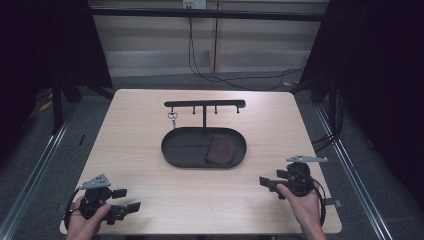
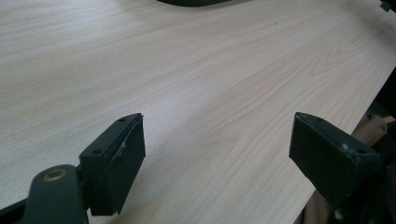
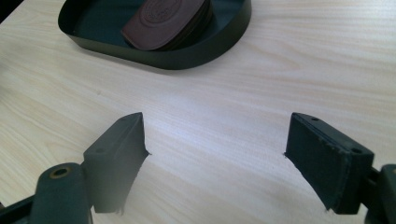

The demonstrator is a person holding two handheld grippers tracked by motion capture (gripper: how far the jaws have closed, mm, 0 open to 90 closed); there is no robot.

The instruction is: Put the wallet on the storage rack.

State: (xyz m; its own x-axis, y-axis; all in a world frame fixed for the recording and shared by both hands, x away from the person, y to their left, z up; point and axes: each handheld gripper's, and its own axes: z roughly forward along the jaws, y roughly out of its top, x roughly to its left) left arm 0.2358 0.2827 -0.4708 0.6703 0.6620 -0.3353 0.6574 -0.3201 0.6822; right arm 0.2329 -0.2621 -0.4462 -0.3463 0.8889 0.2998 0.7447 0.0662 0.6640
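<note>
From above the near edge we look forward and down over the whole bench point(image 1: 150, 200). Each of the 2 claw cameras sits low and close over the wood; the right one and the high view share the black tray point(image 3: 187, 58).

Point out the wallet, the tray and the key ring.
wallet point(image 1: 220, 150), high view, middle of its brown cover.
tray point(image 1: 182, 148), high view, bare floor left of the wallet.
key ring point(image 1: 172, 116), high view, ring hanging from the rack's left hook.
</note>
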